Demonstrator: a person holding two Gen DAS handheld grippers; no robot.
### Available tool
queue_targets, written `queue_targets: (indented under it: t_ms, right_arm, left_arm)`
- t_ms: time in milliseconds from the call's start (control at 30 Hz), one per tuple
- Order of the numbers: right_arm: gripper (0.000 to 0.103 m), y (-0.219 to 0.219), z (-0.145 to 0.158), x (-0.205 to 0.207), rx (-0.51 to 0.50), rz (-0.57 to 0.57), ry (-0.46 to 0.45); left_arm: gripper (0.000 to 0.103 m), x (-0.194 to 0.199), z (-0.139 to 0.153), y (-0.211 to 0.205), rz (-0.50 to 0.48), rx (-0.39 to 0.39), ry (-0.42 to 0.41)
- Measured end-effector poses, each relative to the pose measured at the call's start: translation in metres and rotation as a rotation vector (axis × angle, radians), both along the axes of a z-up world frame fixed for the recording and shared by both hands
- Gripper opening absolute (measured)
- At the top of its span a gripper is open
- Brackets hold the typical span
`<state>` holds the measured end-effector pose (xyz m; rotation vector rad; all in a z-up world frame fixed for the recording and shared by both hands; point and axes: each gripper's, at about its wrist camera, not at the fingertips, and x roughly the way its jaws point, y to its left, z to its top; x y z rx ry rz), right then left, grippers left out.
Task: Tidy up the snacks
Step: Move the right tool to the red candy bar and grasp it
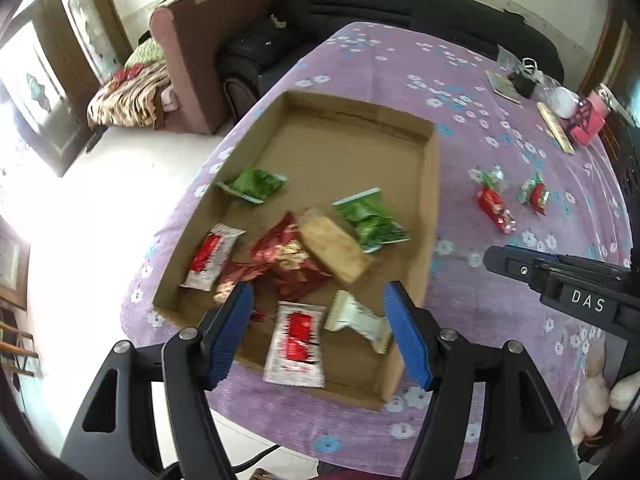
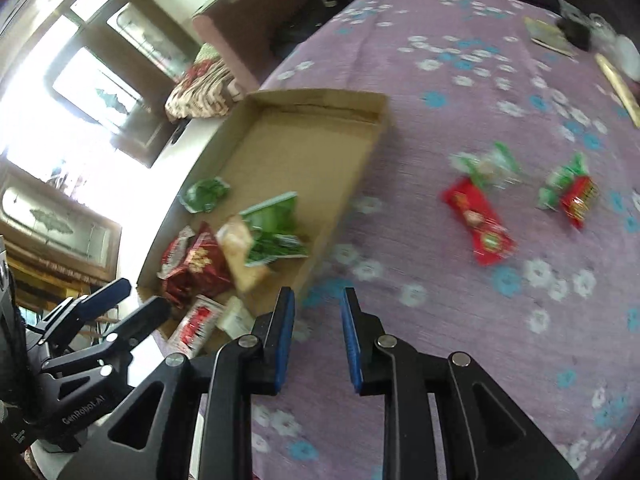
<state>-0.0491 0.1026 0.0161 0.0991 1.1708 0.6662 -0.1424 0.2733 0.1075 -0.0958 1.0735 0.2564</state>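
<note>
Left gripper (image 1: 318, 330), blue-padded jaws spread wide with nothing between them, hangs over the near end of the shallow brown cardboard tray (image 1: 430, 184) at mid-frame. Right gripper (image 2: 318, 340) has its jaws at a narrow gap, empty, over bare purple flowered tabletop (image 2: 460, 340) just right of the tray.

The left view gives the clean look into the tray: two green packets (image 1: 254, 185), two silver-and-red sachets (image 1: 296, 346), one dark red foil bag (image 1: 286, 258), one tan biscuit bar (image 1: 334, 249) and one white wrapper (image 1: 360, 320). In the right view those overlap, and the near ones sit partly behind the jaws.

Loose snacks are centre-right on the cloth: one red wrapped bar (image 2: 478, 220), one small red-and-green candy (image 2: 570, 194) and one clear-and-green wrapper (image 2: 486, 168). That last one is too blurred to identify.
</note>
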Motion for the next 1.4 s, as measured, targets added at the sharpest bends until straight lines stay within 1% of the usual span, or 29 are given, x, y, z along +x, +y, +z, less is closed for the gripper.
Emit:
queue_targets:
  t_ms: [200, 233, 367, 500, 600, 633, 733, 867, 967, 1100, 1133, 1267, 1300, 1367, 1400]
  right_arm:
    - [0.022, -0.055, 0.002, 0.004, 0.005, -0.068, -0.007]
    - [0.023, -0.065, 0.003, 0.005, 0.004, -0.081, -0.008]
    - [0.024, -0.102, 0.001, 0.01, 0.005, -0.142, -0.003]
    - [0.034, -0.137, -0.003, 0.021, -0.003, -0.208, -0.006]
    - [0.035, -0.151, -0.011, 0.036, -0.006, -0.234, 0.008]
    - [0.035, -0.155, -0.014, 0.041, -0.003, -0.245, 0.016]
    - [0.035, -0.161, -0.021, 0.068, 0.041, -0.293, 0.055]
    - [0.037, -0.162, -0.026, 0.104, 0.029, -0.352, 0.041]
    - [0.037, -0.159, -0.036, 0.125, 0.016, -0.383, 0.059]
    - [0.037, -0.144, -0.048, 0.139, -0.013, -0.368, 0.082]
    - [0.038, -0.14, -0.047, 0.139, -0.023, -0.37, 0.057]
    - [0.038, -0.13, -0.046, 0.148, -0.066, -0.367, 0.025]
    - [0.037, -0.125, -0.045, 0.149, -0.091, -0.366, 0.01]
    - [0.031, -0.119, -0.044, 0.147, -0.146, -0.347, -0.024]
    - [0.021, -0.116, -0.045, 0.146, -0.173, -0.335, -0.043]
  left_arm:
    - [0.069, 0.007, 0.006, -0.039, -0.04, 0.021, -0.008]
    - [0.069, 0.008, 0.006, -0.046, -0.049, 0.014, -0.009]
    - [0.069, 0.015, 0.005, -0.06, -0.061, -0.072, -0.003]
    - [0.069, 0.019, -0.003, -0.064, -0.05, -0.231, 0.006]
    - [0.069, 0.019, -0.009, -0.067, -0.041, -0.286, 0.019]
    - [0.069, 0.019, -0.01, -0.069, -0.041, -0.289, 0.019]
    - [0.069, 0.019, -0.006, -0.076, -0.06, -0.279, 0.0]
    - [0.069, 0.02, -0.006, -0.076, -0.068, -0.276, -0.011]
    - [0.069, 0.022, -0.008, -0.073, -0.067, -0.275, -0.011]
    - [0.069, 0.03, -0.011, -0.07, -0.069, -0.301, -0.011]
    - [0.069, 0.034, -0.012, -0.07, -0.072, -0.306, -0.01]
    - [0.068, 0.059, -0.019, -0.081, -0.1, -0.336, -0.001]
    - [0.068, 0.065, -0.021, -0.084, -0.104, -0.34, 0.001]
    - [0.068, 0.083, -0.029, -0.092, -0.119, -0.334, 0.011]
    - [0.068, 0.089, -0.032, -0.095, -0.122, -0.332, 0.014]
